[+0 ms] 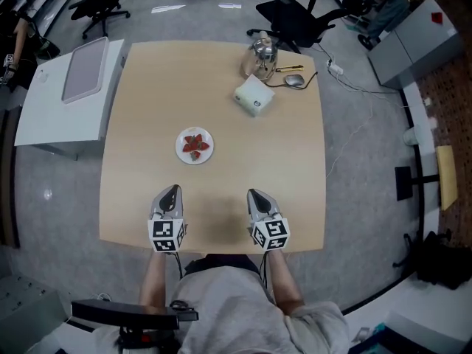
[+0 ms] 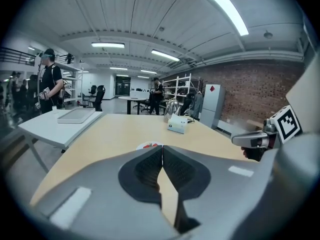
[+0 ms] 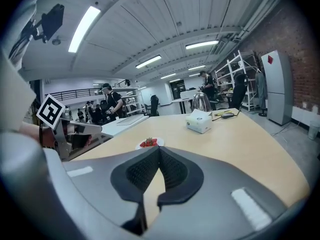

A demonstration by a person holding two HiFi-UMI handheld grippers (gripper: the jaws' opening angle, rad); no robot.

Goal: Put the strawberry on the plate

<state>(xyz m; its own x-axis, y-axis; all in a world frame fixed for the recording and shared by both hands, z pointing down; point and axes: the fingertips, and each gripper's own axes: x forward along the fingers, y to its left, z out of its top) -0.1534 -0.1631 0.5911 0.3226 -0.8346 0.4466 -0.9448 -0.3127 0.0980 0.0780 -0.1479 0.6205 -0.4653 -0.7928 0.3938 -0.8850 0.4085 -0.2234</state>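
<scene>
A small white plate (image 1: 195, 146) sits on the wooden table (image 1: 147, 102), left of its middle, with red strawberries (image 1: 195, 144) lying on it. My left gripper (image 1: 169, 192) hovers over the near edge, apart from the plate, its jaws shut with nothing between them. My right gripper (image 1: 256, 195) hangs beside it to the right, jaws shut and empty. In the left gripper view the plate (image 2: 149, 146) peeks just over the shut jaw tips (image 2: 162, 149). In the right gripper view the plate with strawberries (image 3: 149, 143) lies beyond the shut jaws (image 3: 159, 150).
A white tissue box (image 1: 254, 94), a metal kettle (image 1: 261, 54), a pen and a mouse (image 1: 293, 80) stand at the table's far right. A white side table (image 1: 66, 94) with a grey tray stands left. Office chairs (image 1: 295, 17) are behind. People stand in the background.
</scene>
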